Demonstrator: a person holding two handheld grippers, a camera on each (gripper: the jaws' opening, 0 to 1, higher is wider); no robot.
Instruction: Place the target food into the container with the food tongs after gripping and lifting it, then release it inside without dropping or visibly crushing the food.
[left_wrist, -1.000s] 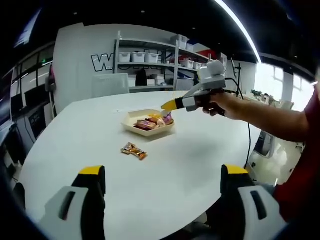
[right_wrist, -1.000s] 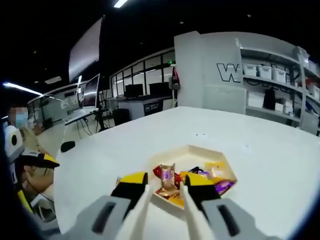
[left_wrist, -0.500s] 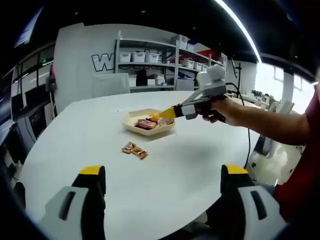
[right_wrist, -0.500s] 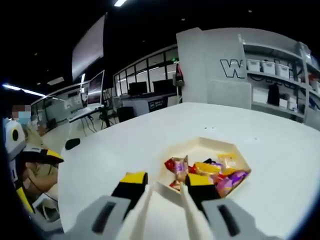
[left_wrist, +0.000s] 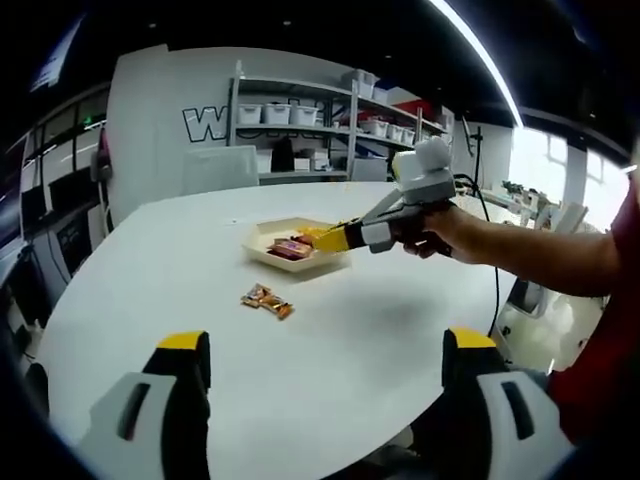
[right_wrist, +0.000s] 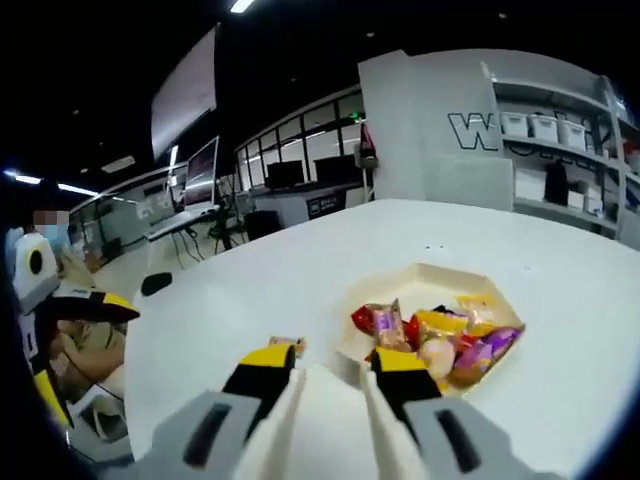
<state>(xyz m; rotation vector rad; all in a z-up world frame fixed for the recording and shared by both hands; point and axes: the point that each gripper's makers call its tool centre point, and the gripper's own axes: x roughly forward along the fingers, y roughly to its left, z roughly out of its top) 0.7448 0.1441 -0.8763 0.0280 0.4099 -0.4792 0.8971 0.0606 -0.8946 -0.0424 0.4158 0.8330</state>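
1. In the left gripper view, the left gripper (left_wrist: 325, 400) rose from the bottom edge with its two yellow-tipped jaws set wide apart and nothing between them, hanging above the near part of the white table (left_wrist: 330, 330).
2. A cream hexagonal tray (left_wrist: 262, 233) sat on the table just above the frame's centre, holding a heap of wrapped snacks (left_wrist: 292, 247).
3. One loose wrapped candy (left_wrist: 266, 299) lay on the bare tabletop left of centre, below the tray in the frame and well apart from it.
4. The right gripper (left_wrist: 322, 236) entered from the right of that view, held by a person's hand (left_wrist: 430, 226); its yellow tip reached over the tray's right part, close above the snacks.
5. In the right gripper view, the right gripper (right_wrist: 330, 362) stood at bottom centre with its jaws a narrow gap apart; white blades ran down the inner sides of the jaws, and nothing showed clamped between the tips.
6. There the tray (right_wrist: 425, 275) lay right of centre, its near rim just beyond the right jaw tip, with red, yellow and purple wrapped snacks (right_wrist: 440, 335) inside.
7. The loose candy (right_wrist: 287, 345) peeked out just above the left jaw tip.
8. Shelves with white bins (left_wrist: 300, 115) stood in the upper centre of the left gripper view.
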